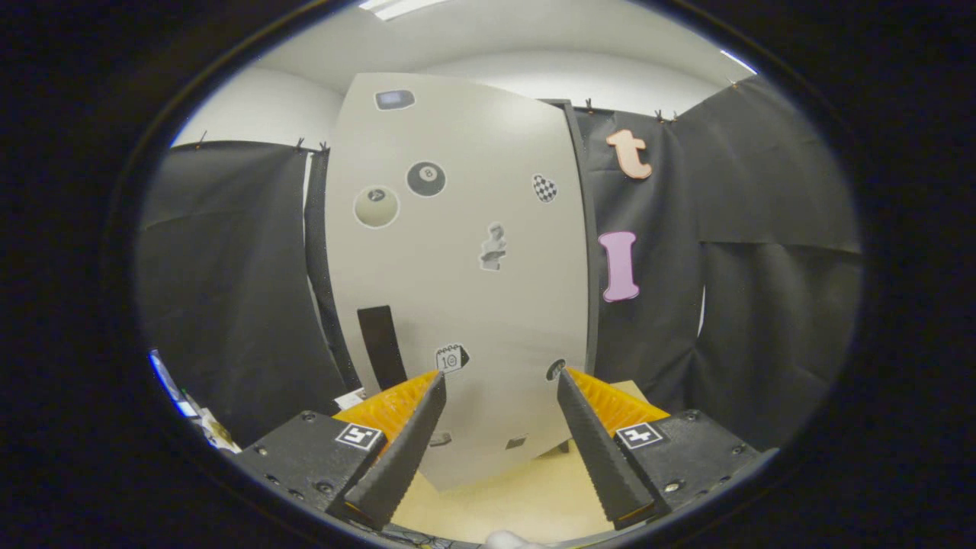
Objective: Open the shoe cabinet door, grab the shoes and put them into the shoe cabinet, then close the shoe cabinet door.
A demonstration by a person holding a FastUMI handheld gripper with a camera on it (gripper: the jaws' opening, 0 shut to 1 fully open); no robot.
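The shoe cabinet stands straight ahead of me, its tall pale door (457,267) shut and dotted with several stickers. A black vertical handle strip (381,347) sits low on the door's left side, just above and left of my left fingertip. My gripper (499,377) is open, fingers spread wide with nothing between them, and the door's lower part shows through the gap. The door looks close, but I cannot tell whether the fingertips touch it. No shoes are visible.
Black cloth walls (762,290) hang on both sides of the cabinet. A light wooden floor (518,496) lies below the door, between and beneath my fingers. Some small colourful items (191,412) sit low at the far left.
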